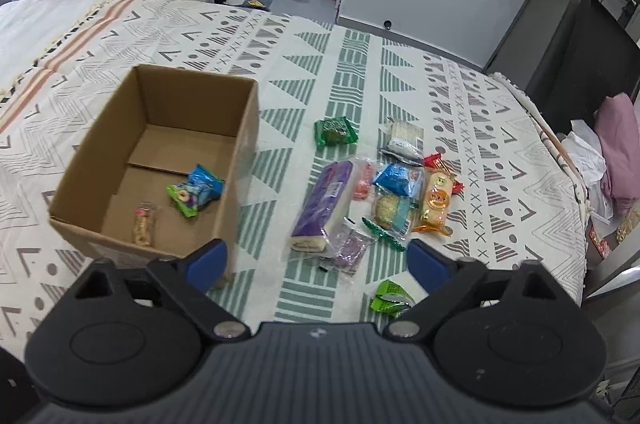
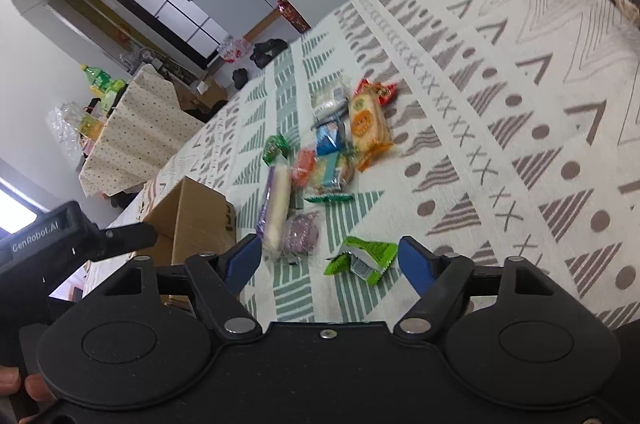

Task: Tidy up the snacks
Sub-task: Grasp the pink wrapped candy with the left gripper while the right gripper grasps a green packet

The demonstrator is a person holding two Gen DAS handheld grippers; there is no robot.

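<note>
A: Snacks; where? Right gripper point(image 2: 327, 256) jaws spread, empty, around the green packet point(image 2: 362, 256); left gripper point(image 1: 316, 258) likewise released.

B: Cardboard box point(image 1: 240, 128) holds three; descend squarely, pinch mid-packet; avoid snagging the cloth point(image 2: 520, 128).

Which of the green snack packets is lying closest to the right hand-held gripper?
The bright lime-green packet, lying alone right between the open fingers of the right hand-held gripper. The darker green packet lies far beyond, past the long purple-wrapped cake.
</note>
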